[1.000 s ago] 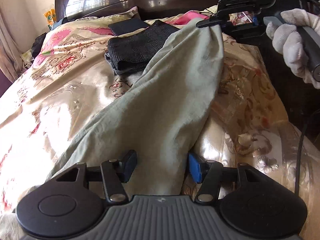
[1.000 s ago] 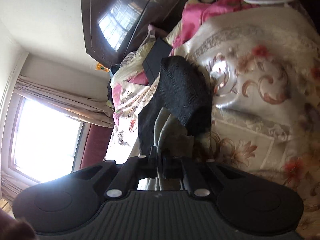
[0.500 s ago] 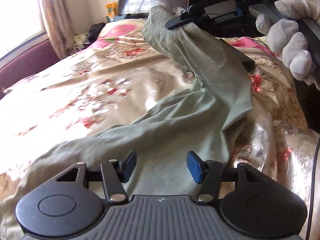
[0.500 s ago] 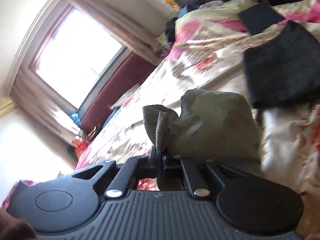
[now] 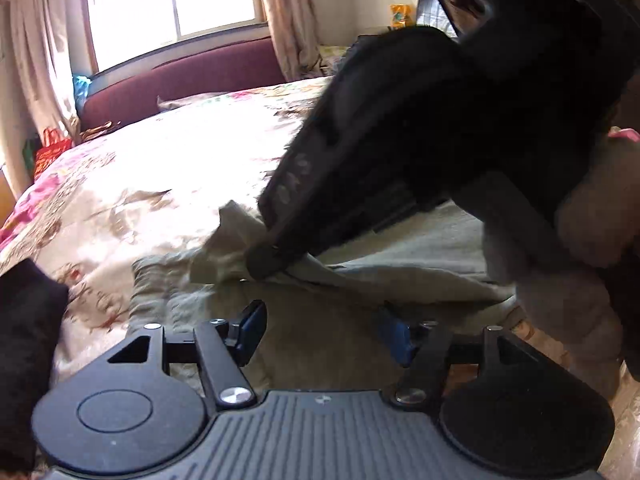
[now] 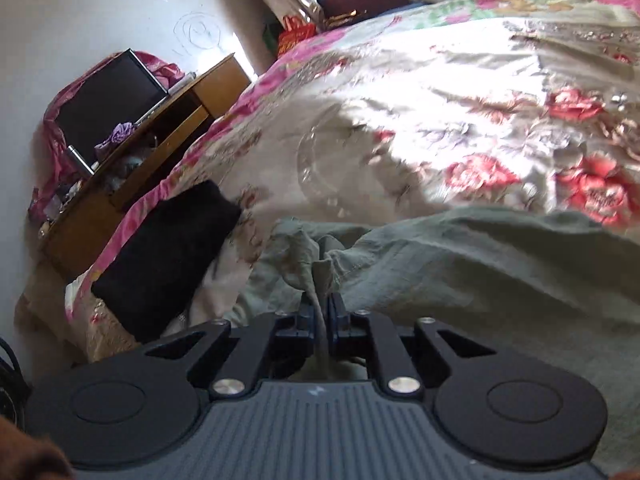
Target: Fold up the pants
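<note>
The grey-green pants (image 5: 360, 276) lie on the flowered bedspread (image 5: 180, 160). My left gripper (image 5: 320, 320) hovers low over them with its blue pads wide apart; its jaws are opening, and cloth lies between them untouched. My right gripper (image 5: 260, 258) crosses in front of the left one, tip down on a bunched corner of the pants. In the right wrist view a thin fold of the pants (image 6: 460, 264) stands pinched between the right gripper's (image 6: 322, 304) pads, whose jaws are opening. A gloved hand (image 5: 580, 216) holds the right gripper.
A folded black garment (image 6: 168, 256) lies on the bed's corner, left of the pants. Beyond the bed edge stands a wooden desk (image 6: 160, 140) with a dark screen. A maroon bench (image 5: 180, 80) sits under the window at the far side.
Both grippers swung across the bed toward the window side. The right one carried the pants' end over and down onto the rest of the cloth. The left pads stand wider apart.
</note>
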Demonstrator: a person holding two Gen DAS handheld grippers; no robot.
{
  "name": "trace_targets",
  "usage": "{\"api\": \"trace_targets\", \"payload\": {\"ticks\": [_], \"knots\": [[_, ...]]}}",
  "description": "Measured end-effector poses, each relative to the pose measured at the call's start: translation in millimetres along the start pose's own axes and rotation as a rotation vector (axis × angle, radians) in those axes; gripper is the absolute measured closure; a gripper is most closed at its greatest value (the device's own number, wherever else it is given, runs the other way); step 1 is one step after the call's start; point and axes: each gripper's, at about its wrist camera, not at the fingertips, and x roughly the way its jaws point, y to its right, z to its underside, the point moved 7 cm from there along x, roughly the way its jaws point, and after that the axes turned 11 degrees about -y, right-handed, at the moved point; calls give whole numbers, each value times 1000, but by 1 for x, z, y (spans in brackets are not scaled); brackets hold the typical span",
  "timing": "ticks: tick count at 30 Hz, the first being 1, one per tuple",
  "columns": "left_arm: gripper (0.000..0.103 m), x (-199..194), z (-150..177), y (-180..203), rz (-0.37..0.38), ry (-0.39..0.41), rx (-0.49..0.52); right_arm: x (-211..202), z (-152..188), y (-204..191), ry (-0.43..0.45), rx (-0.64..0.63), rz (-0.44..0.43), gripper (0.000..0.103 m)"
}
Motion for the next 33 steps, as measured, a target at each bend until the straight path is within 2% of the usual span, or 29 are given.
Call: {"api": "trace_targets", "payload": {"ticks": [2, 6, 8, 10, 14, 16, 18, 20, 24, 29, 30, 31, 32, 33], "knots": [[26, -4, 14, -12, -14, -26, -32, -2, 18, -2, -39, 8, -17, 72], [26, -13, 24, -23, -48, -44, -61, -32, 30, 7, -22, 44, -79, 69], [26, -16, 24, -27, -59, -46, -64, -51, 39, 17, -11, 48, -64, 56], [26, -19, 20, -30, -50, -39, -81, -70, 47, 34, 11, 72, -32, 55], [25, -20, 9, -37, -35, -24, -117, -93, 57, 62, 64, 63, 108, 54], [25, -19, 10, -40, -32, -28, -130, -91, 58, 62, 71, 49, 100, 54], [24, -21, 7, -43, -43, -34, -140, -82, 54, 52, 79, -13, 103, 54], [24, -25, 9, -43, -65, -39, -128, -67, 47, 35, 74, -126, 105, 54], [22, -25, 12, -39, -79, -35, -78, -29, 35, 1, 15, -332, 122, 56], [22, -2, 13, -44, -129, -49, -29, 5, 27, -20, -28, -463, 185, 56], [22, 0, 14, -46, -125, -48, -29, 11, 26, -21, -33, -485, 207, 56], [22, 0, 15, -48, -121, -49, -30, 15, 24, -21, -42, -489, 227, 62], [22, -1, 16, -50, -119, -47, -29, 18, 20, -15, -62, -450, 240, 84], [22, -3, 17, -51, -118, -42, -29, 16, 15, -9, -75, -389, 216, 95]]}}
